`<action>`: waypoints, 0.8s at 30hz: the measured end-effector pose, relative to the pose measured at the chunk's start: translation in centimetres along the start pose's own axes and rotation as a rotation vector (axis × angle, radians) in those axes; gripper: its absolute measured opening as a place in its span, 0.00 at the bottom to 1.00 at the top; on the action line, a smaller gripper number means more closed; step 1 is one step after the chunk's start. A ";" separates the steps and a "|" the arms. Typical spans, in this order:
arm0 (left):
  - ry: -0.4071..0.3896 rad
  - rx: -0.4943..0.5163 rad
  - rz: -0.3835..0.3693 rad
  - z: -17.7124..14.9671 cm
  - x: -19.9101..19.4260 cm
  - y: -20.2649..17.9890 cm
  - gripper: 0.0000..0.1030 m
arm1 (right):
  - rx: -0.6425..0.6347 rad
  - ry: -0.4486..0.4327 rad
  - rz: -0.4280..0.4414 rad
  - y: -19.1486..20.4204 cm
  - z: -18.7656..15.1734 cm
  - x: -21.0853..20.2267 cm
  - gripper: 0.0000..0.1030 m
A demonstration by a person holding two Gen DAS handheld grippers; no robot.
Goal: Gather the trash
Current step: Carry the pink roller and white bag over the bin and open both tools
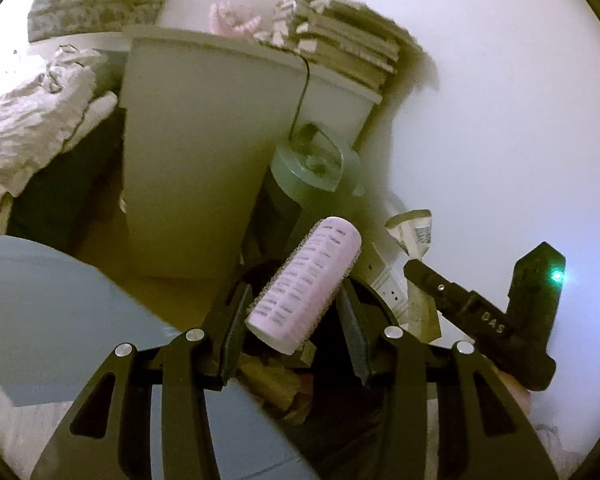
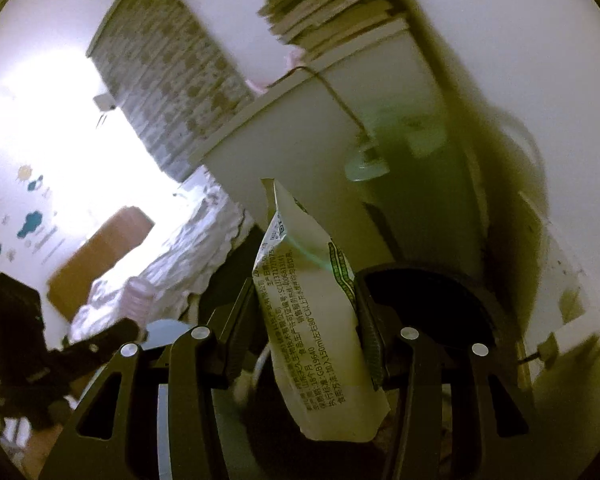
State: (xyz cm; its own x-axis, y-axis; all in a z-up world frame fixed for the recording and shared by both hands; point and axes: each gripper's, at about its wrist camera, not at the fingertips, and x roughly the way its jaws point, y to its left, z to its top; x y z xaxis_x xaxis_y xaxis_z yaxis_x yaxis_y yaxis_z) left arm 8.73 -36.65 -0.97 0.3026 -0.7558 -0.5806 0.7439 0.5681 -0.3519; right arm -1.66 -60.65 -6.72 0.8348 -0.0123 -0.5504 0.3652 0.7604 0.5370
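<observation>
My left gripper [image 1: 290, 312] is over the round black trash bin [image 1: 372, 300]. A pink printed packet [image 1: 306, 284] lies tilted between its fingers; the right pad stands a little off it, so the jaws look open. Crumpled trash [image 1: 278, 384] lies inside the bin below. My right gripper [image 2: 304, 320] is shut on a white printed packet [image 2: 320, 320] with green trim, held upright over the bin's dark rim [image 2: 452, 284]. The right gripper with its green light [image 1: 500, 312] shows at the right of the left wrist view; the left gripper [image 2: 60, 356] shows at lower left of the right wrist view.
A white bedside cabinet [image 1: 196, 152] stands behind the bin, with stacked books [image 1: 344, 44] on top and a cable hanging down. A grey-green cylindrical appliance [image 1: 312, 176] stands beside it. A bed with rumpled sheets [image 1: 32, 120] lies left. White wall to the right.
</observation>
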 end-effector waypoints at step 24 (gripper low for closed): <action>0.155 0.000 0.033 -1.7 8.4 -2.2 0.42 | 0.041 0.100 -0.072 -3.5 -0.8 0.9 0.46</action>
State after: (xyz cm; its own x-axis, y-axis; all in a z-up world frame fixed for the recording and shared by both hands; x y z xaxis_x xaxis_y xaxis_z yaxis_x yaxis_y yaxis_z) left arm 8.67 -43.70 -6.34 0.2317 -0.6773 -0.6983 0.7350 0.5922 -0.3304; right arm -2.53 -62.76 -9.60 0.7613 0.0001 -0.6484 0.4412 0.7327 0.5182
